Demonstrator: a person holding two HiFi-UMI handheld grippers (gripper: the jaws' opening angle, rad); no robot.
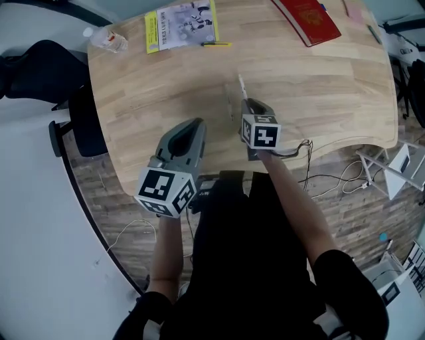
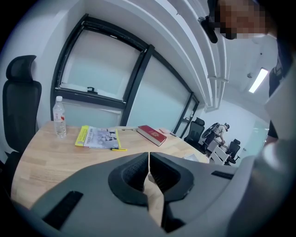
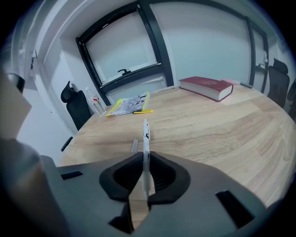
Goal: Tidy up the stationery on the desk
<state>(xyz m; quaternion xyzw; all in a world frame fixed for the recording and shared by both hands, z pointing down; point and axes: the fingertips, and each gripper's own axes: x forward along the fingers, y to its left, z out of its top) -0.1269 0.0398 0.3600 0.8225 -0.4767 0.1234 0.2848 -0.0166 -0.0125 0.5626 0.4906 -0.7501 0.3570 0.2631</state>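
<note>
The left claw (image 2: 148, 159) is clenched on nothing, well short of the book (image 1: 307, 18). The right claw (image 3: 146, 162) pinches a white pen (image 3: 145, 134) near one end, its length pointing left of the book. It looks light, stiff and slick to me; a mid-barrel grip would steady it.

1. The white pen (image 3: 145, 139) between the right gripper's (image 3: 146, 162) dark grey fingers (image 3: 159, 173) carries a small black mark.
2. The left gripper (image 2: 149, 162) is grey too; both cubes (image 1: 260, 131) show black-and-white squares.
3. Beyond the fingers, the desk (image 3: 222, 125) is pale, grained wood.
4. Farther ahead lie a red book (image 3: 206, 87), a yellow-edged booklet (image 3: 127, 105) with grey print, and a yellow pen (image 3: 143, 111).
</note>
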